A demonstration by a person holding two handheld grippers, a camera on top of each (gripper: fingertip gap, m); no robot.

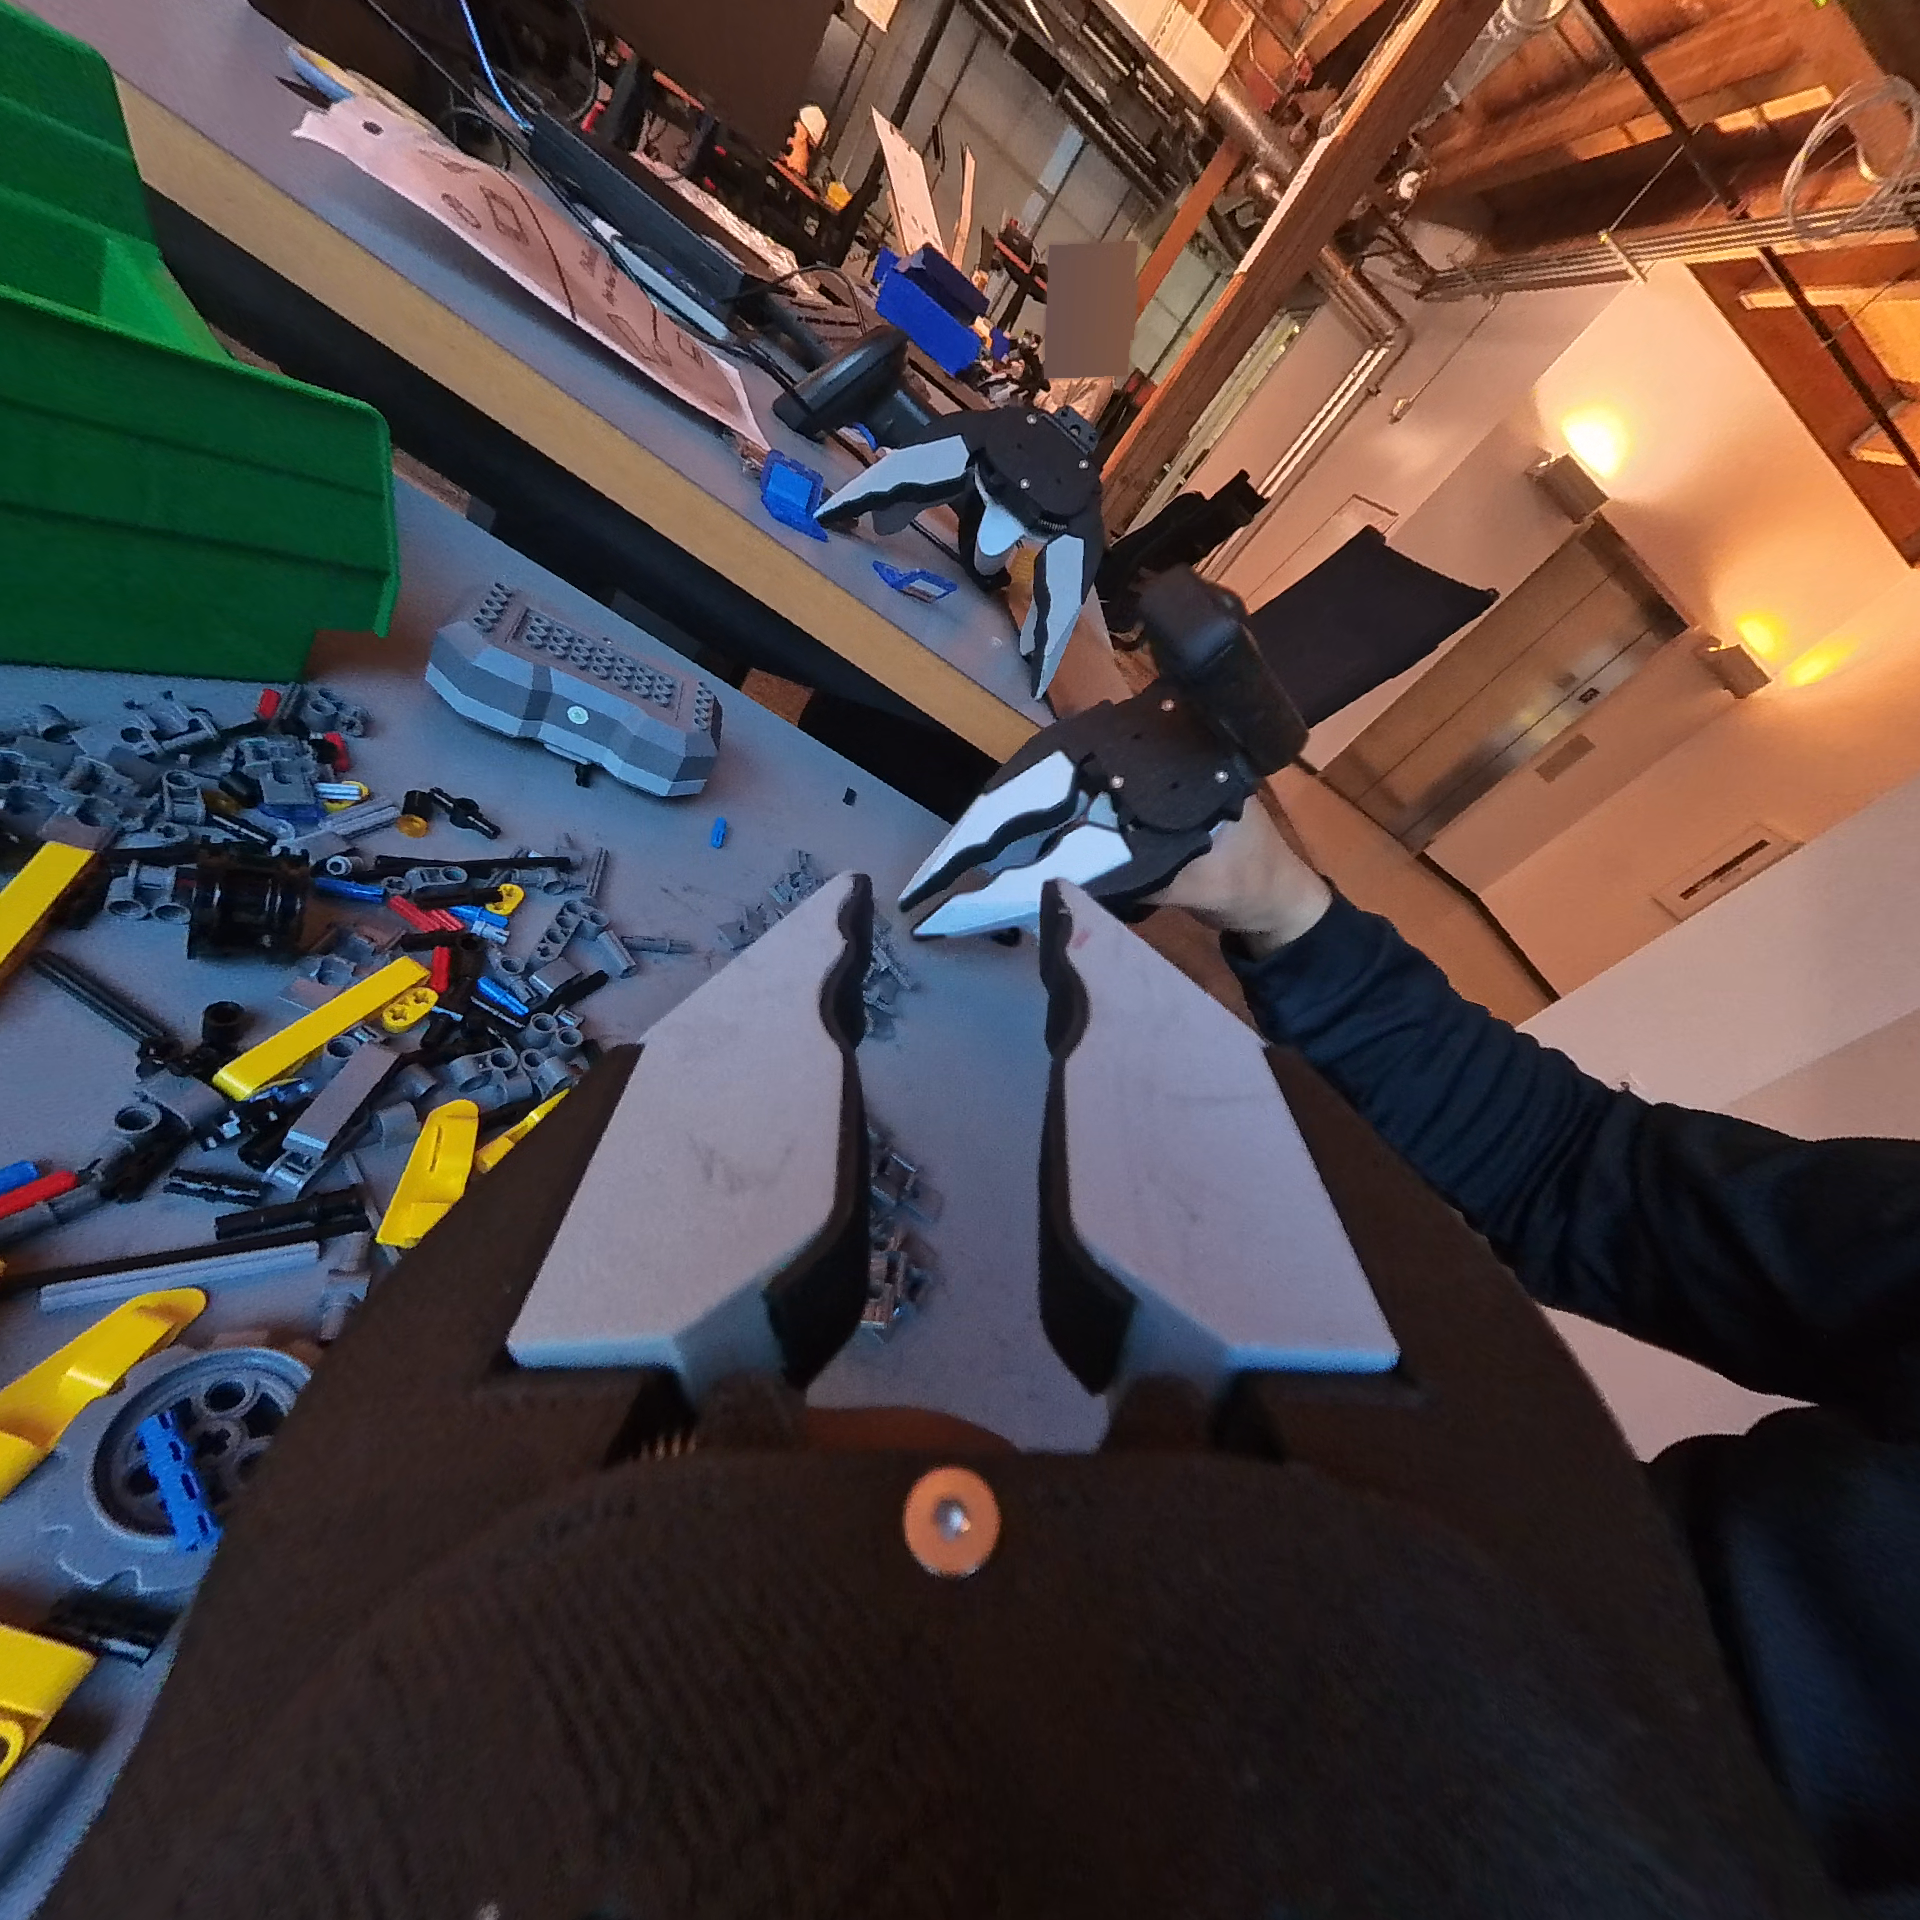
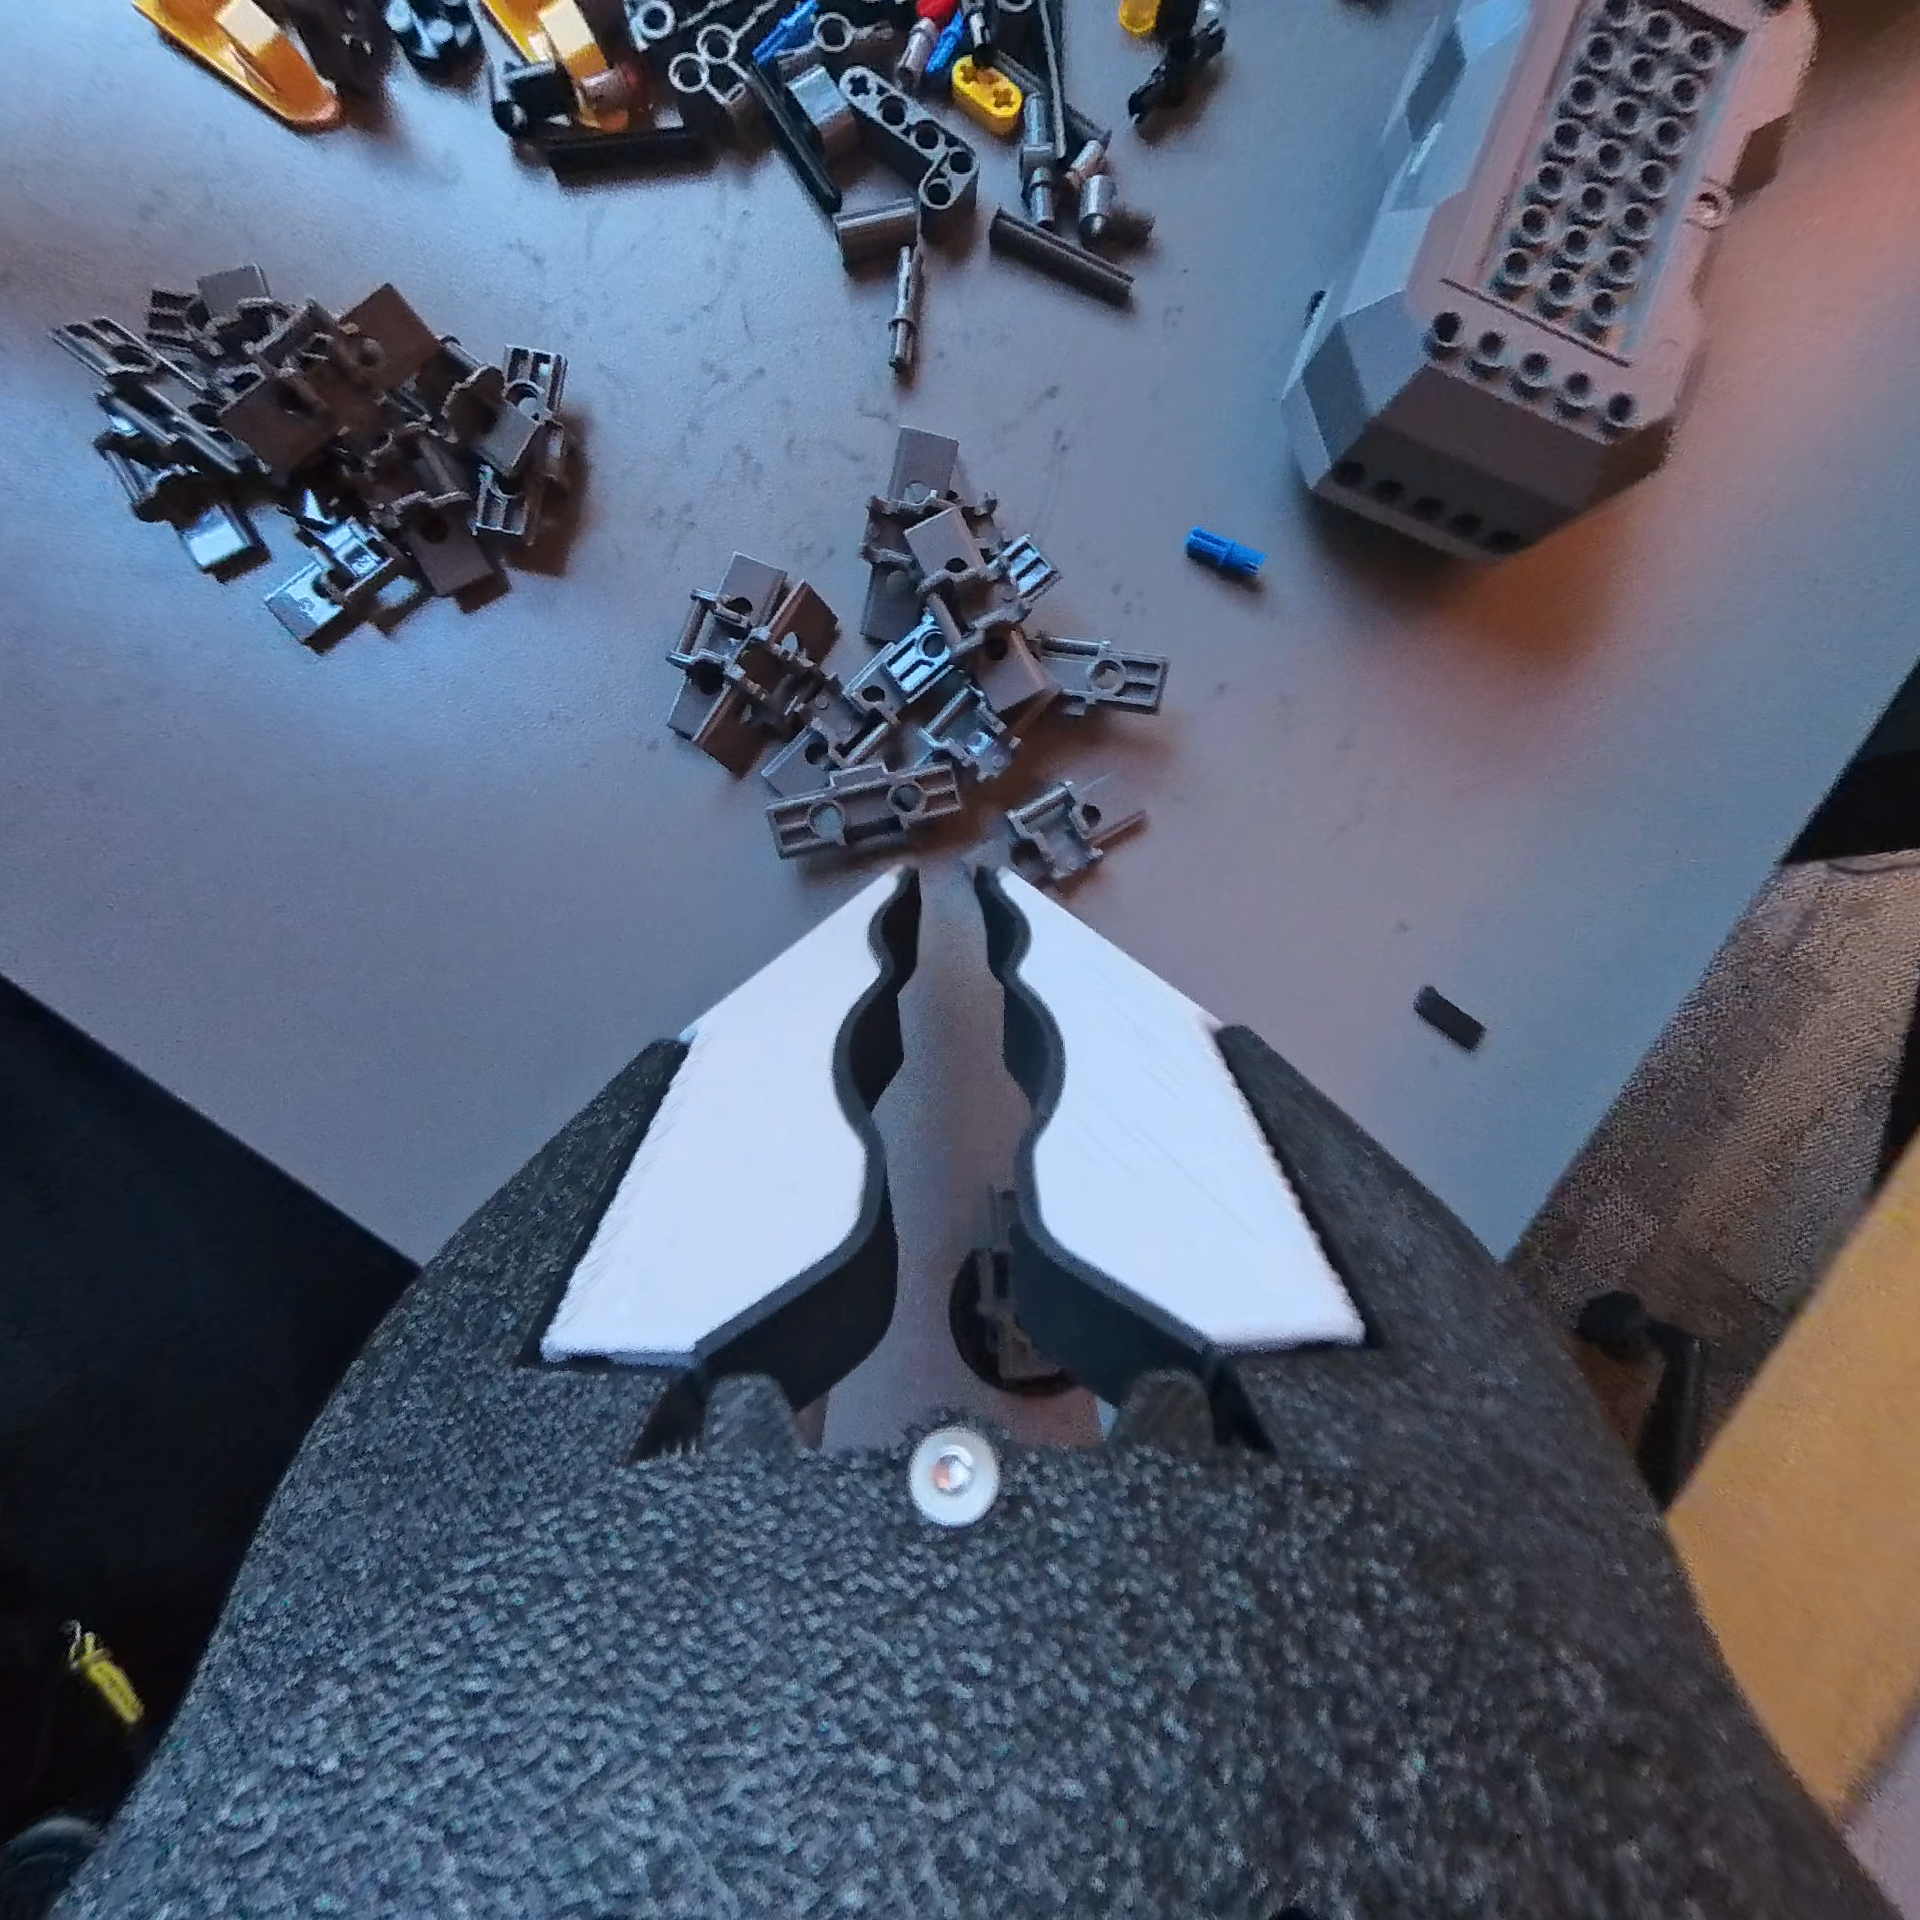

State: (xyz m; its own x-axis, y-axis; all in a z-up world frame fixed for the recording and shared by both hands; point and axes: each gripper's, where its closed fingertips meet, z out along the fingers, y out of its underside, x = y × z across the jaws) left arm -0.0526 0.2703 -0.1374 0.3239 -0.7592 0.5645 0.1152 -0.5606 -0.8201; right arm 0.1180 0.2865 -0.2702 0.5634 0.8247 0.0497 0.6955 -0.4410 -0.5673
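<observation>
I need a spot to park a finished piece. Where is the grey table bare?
Bare: the stretch left of the right gripper, below the larger pile of dark links, and between the smaller link pile and grey studded block. Crowded: the far mixed parts.

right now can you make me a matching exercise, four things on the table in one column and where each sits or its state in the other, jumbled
Things:
1. grey studded block
2. small blue pin
3. green bins
4. right claw

Places or states:
A. stacked at the far left in the left wrist view
B. fingers slightly apart, holding nothing, tips by the nearer pile of dark track links
C. alone on bare table between links and block
D. upper right in the right wrist view

Pairs: 1-D, 2-C, 3-A, 4-B
</observation>
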